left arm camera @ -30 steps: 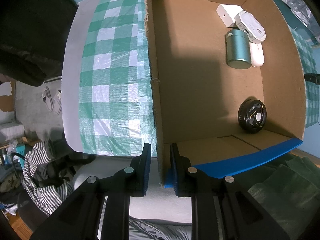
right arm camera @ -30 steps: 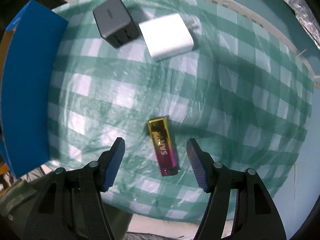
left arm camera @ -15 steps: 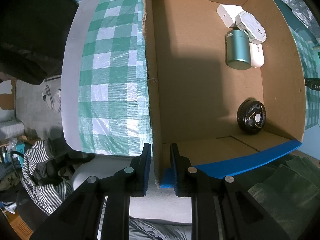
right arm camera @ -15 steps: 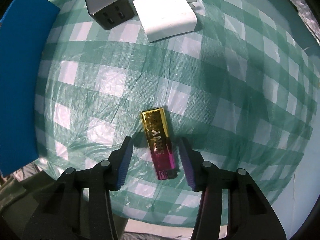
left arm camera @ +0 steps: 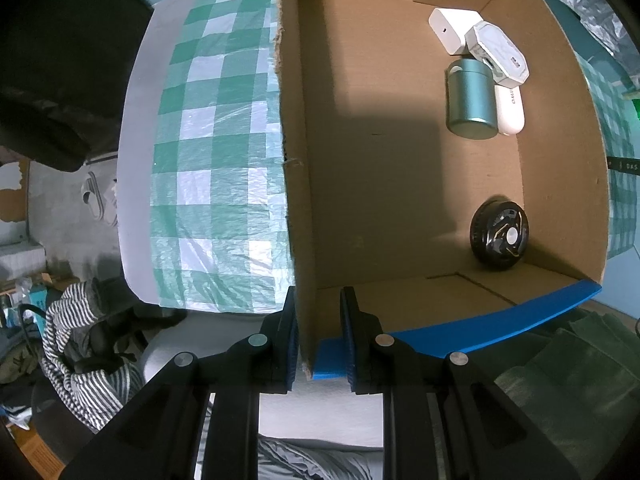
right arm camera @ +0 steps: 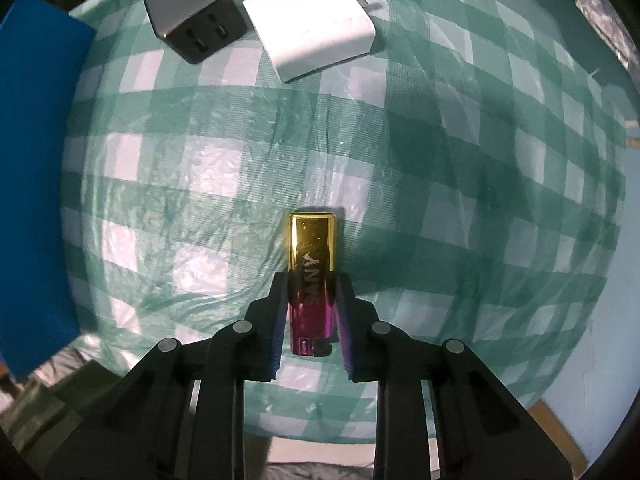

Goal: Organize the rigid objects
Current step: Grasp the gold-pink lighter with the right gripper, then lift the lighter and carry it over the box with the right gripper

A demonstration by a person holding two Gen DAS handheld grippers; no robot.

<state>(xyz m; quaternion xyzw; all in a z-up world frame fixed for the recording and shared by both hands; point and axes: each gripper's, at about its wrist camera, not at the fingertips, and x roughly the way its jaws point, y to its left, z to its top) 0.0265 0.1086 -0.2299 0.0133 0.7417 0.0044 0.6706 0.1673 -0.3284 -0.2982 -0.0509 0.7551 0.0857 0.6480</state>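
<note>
My right gripper [right arm camera: 311,300] is shut on a gold and magenta lighter [right arm camera: 313,256] that lies on the green checked cloth. A dark grey charger cube [right arm camera: 194,20] and a white charger [right arm camera: 316,26] lie farther ahead. My left gripper [left arm camera: 318,320] is shut on the near corner of the open cardboard box [left arm camera: 296,160]. The box holds a teal can [left arm camera: 470,98], a white case [left arm camera: 454,28], a white hexagonal box [left arm camera: 500,54], a white oval case [left arm camera: 510,110] and a black round disc [left arm camera: 500,236].
The box's blue outer wall [right arm camera: 36,184] stands at the left of the right wrist view. The checked cloth [left arm camera: 216,160] ends at a pale table edge on the left, with striped clothing [left arm camera: 80,344] and clutter on the floor below.
My right gripper has moved forward and closed its fingers from wide open onto the lighter. My left gripper has stayed clamped on the box corner.
</note>
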